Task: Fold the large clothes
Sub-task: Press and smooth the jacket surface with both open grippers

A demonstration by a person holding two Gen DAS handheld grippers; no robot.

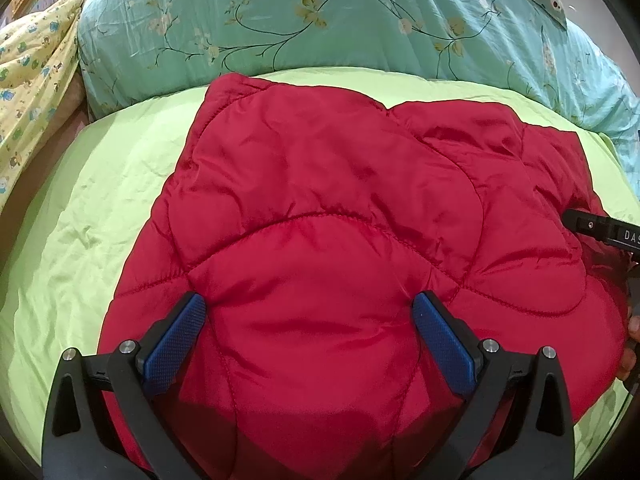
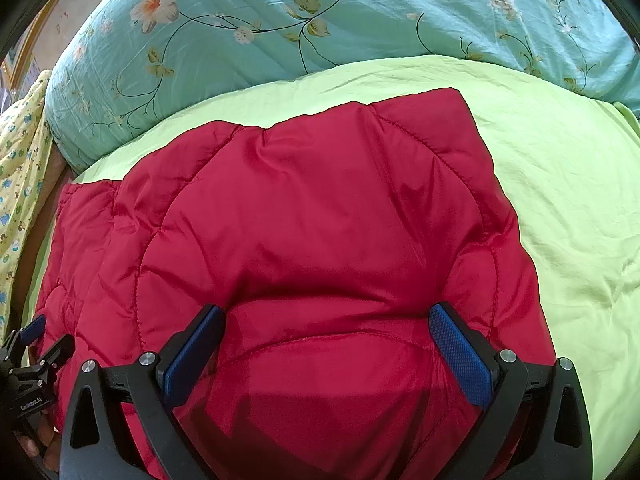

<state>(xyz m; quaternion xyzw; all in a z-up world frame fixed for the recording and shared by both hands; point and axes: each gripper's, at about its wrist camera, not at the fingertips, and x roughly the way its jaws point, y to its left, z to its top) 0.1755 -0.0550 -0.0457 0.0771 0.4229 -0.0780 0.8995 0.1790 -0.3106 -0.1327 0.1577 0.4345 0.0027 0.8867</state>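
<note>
left wrist view: a lime green bed sheet (image 1: 100, 208), smooth with fine creases, carries a teal floral quilt (image 1: 320, 28) at its far edge and a glossy, puffy red quilted jacket (image 1: 340, 208) lying folded mid-bed. both tools hover low over it: left tool (image 1: 310, 340) and right tool (image 2: 326, 354) spread wide apart, gripping nothing.

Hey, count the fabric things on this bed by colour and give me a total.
Red: 1, the quilted jacket
Lime green: 1, the bed sheet
Teal floral: 1, the duvet
Yellow printed: 1, the cloth
Total: 4
</note>
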